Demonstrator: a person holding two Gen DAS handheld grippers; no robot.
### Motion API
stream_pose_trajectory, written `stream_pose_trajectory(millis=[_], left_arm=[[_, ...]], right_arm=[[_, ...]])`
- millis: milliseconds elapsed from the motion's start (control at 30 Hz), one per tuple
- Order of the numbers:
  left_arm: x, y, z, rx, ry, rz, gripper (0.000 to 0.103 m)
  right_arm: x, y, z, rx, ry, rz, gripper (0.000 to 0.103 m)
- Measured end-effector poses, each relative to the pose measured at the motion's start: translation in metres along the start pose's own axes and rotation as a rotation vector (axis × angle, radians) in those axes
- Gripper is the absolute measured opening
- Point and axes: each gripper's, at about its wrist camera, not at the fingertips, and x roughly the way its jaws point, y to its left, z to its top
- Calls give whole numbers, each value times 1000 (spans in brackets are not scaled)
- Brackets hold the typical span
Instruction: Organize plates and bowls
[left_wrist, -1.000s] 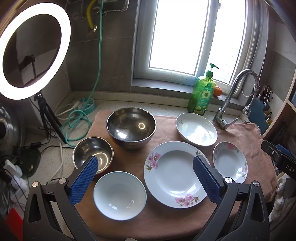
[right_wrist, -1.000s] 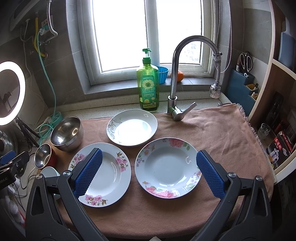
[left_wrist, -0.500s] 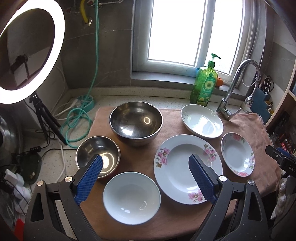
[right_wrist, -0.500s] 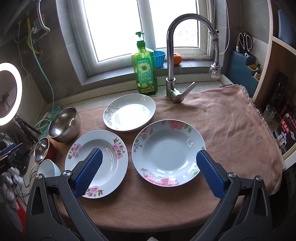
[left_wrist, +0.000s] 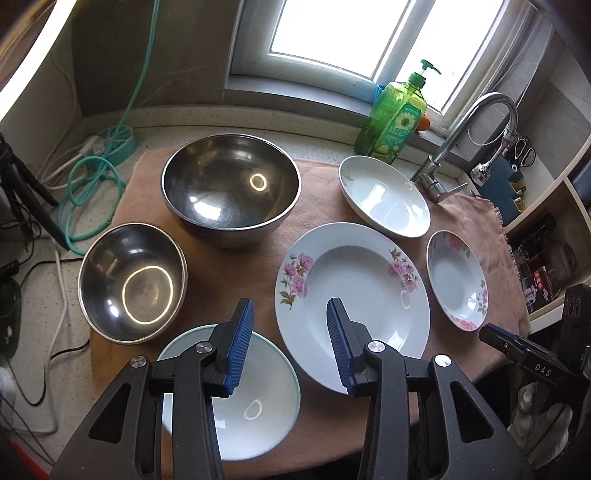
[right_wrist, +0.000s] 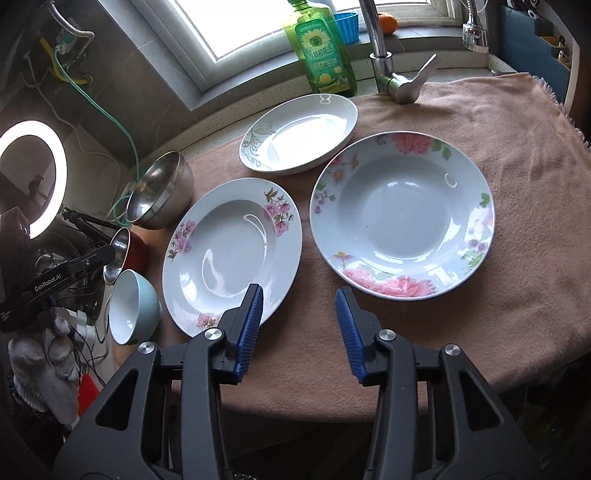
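Left gripper (left_wrist: 290, 341) jaws just narrowed, partly parted, grasping nothing, above white bowl (left_wrist: 258, 398) rim. Right gripper (right_wrist: 299, 325) likewise, empty, over cloth (right_wrist: 498, 277) beside floral plate (right_wrist: 229, 254).

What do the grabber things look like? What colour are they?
Both the left gripper and right gripper are black plastic frames with silver rivets and two fingers tipped with ribbed blue pads. One carries white "GenRobot.AI" lettering, the other "DAS". A light knitted glove covers the hand.
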Motion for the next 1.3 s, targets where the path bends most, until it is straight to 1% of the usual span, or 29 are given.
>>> stream_pose_trajectory(millis=[67,133,267,300,400,533,667,900,1033,1200,1300], left_arm=[[9,4,3,-16,39,-34,31],[17,6,8,-25,65,-49,27],[32,8,17,-8,112,-60,24],[37,9,19,-4,128,-62,24],[50,11,23,10,164,-57,23],[62,16,29,0,197,-58,23],[70,19,31,8,219,-52,23],[86,21,41,2,248,-50,23],[94,20,43,3,271,-60,23],[101,18,43,18,290,-53,23],[104,16,46,22,292,-54,18]], right_arm=[[8,-2,-2,27,31,31,38],[17,-4,-4,51,52,47,37],[30,-8,-5,79,80,64,37],[32,-7,-5,81,84,66,35],[39,-5,-5,87,97,81,31],[48,-5,-3,93,110,92,30],[56,-6,0,112,123,102,27],[67,-9,3,136,143,105,26],[70,-11,4,142,151,109,25],[74,-13,3,150,156,105,25],[75,-15,4,156,157,105,25]])
